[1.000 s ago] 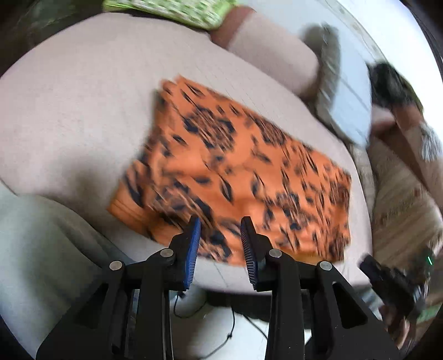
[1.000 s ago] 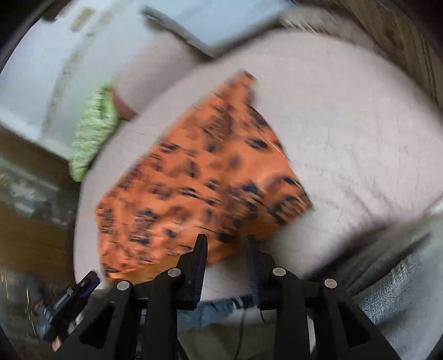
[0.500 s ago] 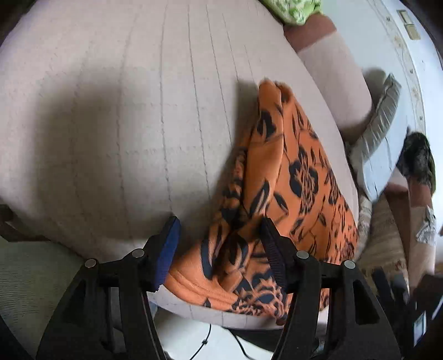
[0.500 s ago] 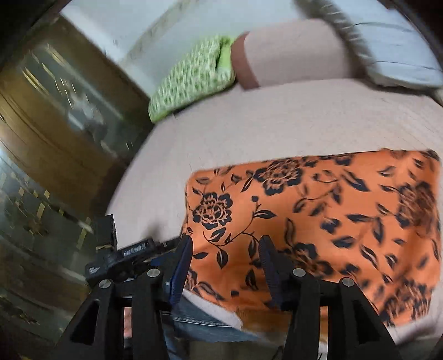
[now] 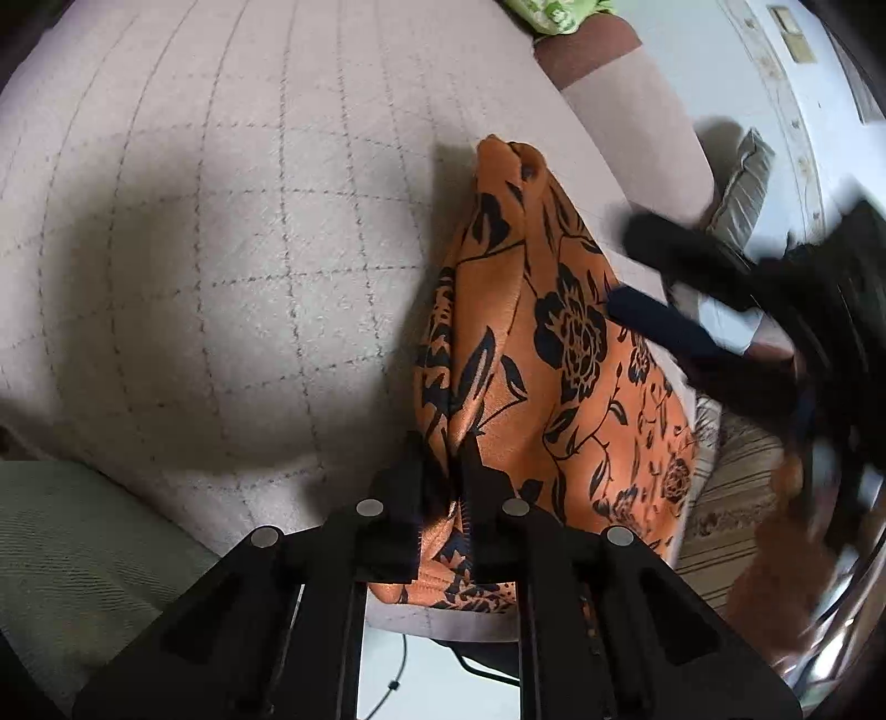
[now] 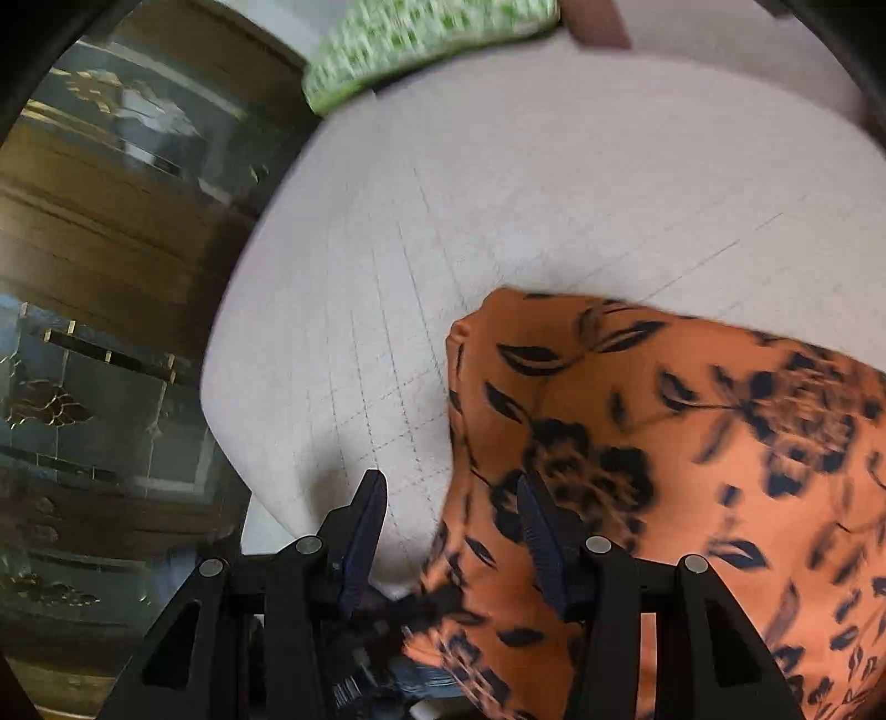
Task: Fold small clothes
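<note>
Left gripper (image 5: 447, 454) pinches the cloth (image 5: 559, 354).
Its jaws just closed on a fold; right gripper (image 6: 451, 531) jaws apart over the cloth's edge.

The orange garment (image 5: 559, 354) at centre right is soft, matt printed cloth, bunched into folds, lying on a pale quilted bedcover (image 5: 221, 249) with a slightly nubbly, stitched-grid surface. In the right wrist view, the cabinet (image 6: 83, 266) at the left of the frame is dark glossy wood with reflective glass panes, and the pillow (image 6: 421, 39) at top is green patterned fabric.
</note>
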`<state>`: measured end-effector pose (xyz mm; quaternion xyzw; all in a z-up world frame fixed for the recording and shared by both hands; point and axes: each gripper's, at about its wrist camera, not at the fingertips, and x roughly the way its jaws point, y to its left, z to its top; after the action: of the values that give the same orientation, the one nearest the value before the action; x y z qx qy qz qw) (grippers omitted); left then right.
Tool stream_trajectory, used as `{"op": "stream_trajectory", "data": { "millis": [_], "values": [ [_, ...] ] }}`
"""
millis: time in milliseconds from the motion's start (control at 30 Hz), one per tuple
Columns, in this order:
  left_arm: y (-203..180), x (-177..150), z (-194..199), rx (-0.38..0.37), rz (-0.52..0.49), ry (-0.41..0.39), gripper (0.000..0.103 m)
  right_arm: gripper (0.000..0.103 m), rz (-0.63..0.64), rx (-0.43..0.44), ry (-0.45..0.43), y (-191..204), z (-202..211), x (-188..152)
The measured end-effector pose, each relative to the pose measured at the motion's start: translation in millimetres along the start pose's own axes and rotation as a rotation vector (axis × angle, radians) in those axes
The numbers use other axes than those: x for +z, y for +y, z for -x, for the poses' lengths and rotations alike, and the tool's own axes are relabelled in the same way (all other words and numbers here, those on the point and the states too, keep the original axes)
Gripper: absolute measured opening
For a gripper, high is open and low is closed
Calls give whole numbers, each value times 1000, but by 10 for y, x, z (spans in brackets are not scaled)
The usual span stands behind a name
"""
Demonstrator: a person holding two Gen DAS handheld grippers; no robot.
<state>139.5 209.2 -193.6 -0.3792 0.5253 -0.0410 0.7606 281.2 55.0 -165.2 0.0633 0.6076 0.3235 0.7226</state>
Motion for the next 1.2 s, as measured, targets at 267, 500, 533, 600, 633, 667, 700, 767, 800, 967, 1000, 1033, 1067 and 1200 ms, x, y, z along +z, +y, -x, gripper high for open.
{"op": "stream_trajectory", "data": {
  "millis": [267, 500, 533, 600, 633, 667, 700, 767, 800, 967, 1000, 1033, 1067, 1200],
  "values": [
    [82, 8, -3, -51, 54, -16, 10, 48, 61, -284, 204, 260, -701, 198],
    [6, -39, 44, -46, 61, -64, 10, 48, 116, -372, 240, 327, -912, 134],
    [-18, -48, 74, -58, 58, -81, 9, 47, 138, -399, 242, 395, -977, 153],
    [-114, -76, 162, -92, 33, -128, 8, 44, 188, -448, 241, 461, -1041, 95],
    [-136, -87, 205, -109, 20, -145, 7, 40, 208, -467, 242, 485, -1069, 71],
    [-162, -98, 248, -120, 7, -163, 7, 38, 230, -482, 244, 514, -1086, 43],
    [-181, -105, 265, -115, -1, -170, 7, 35, 241, -493, 242, 534, -1090, 22],
    [-176, -104, 241, -120, 4, -151, 7, 26, 264, -510, 244, 554, -1080, -5],
    [-186, -101, 239, -123, 2, -150, 7, 24, 268, -514, 238, 559, -1064, -25],
    [-364, -219, 397, -123, -109, -218, 7, 16, 221, -407, 111, 508, -595, -73],
    [-411, -252, 424, -115, -135, -230, 7, 16, 209, -382, 79, 489, -476, -108],
    [-457, -283, 446, -108, -158, -237, 7, 16, 184, -340, 32, 452, -291, -175],
    [-509, -310, 460, -103, -177, -241, 7, 16, 161, -307, 2, 396, -158, -211],
    [-849, -538, 634, -88, -243, -277, 7, 16, 30, -91, -139, 39, 484, -490]
  ]
}}
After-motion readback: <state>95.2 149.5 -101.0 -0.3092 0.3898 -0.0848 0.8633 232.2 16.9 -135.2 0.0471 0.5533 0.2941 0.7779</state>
